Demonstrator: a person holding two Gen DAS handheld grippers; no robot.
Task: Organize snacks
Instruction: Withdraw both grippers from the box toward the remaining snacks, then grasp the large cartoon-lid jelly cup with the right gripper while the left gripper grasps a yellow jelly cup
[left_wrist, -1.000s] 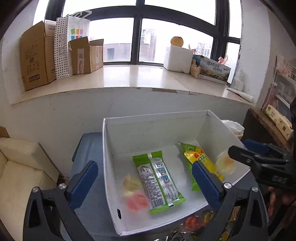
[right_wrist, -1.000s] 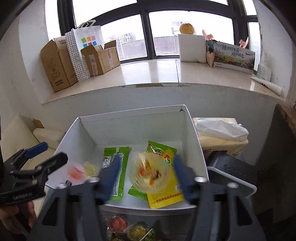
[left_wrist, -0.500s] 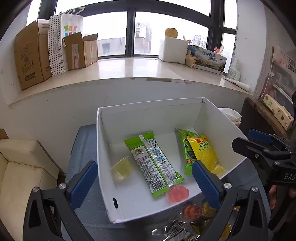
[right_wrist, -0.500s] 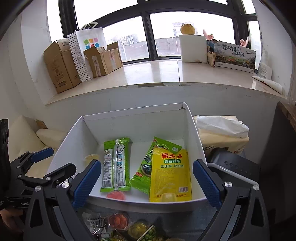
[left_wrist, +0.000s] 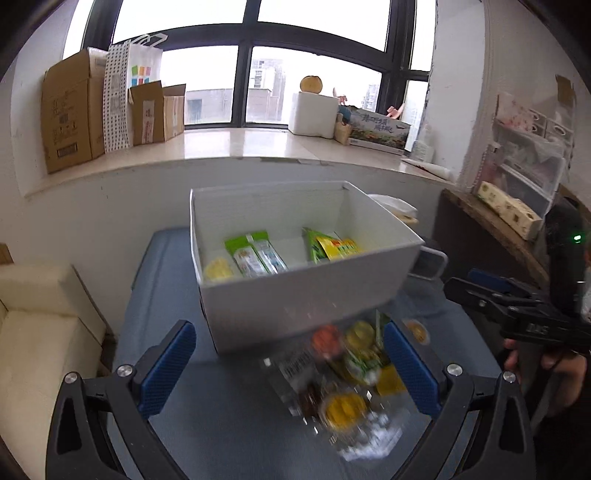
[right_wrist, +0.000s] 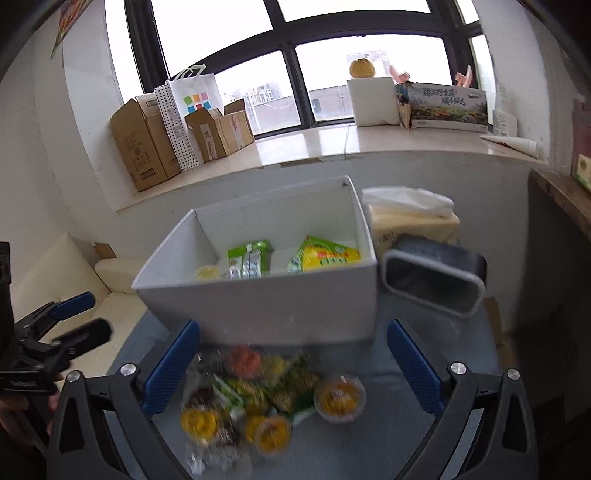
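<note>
Both grippers, left (left_wrist: 288, 363) and right (right_wrist: 293, 363), gaped empty above the snack pile (right_wrist: 266, 398) before the part-filled box (right_wrist: 258, 306), apparently between placements; next, grasp one snack.

Lived-in room, likely a home or small office used for storage. Big window (right_wrist: 295, 55) over a stone sill (right_wrist: 332, 144) stacked with cardboard boxes (right_wrist: 140, 147), a paper bag (right_wrist: 188, 110) and a foam box (right_wrist: 373, 101). Cream sofa (left_wrist: 37, 325) at left, cluttered shelf (left_wrist: 524, 155) at right.
</note>
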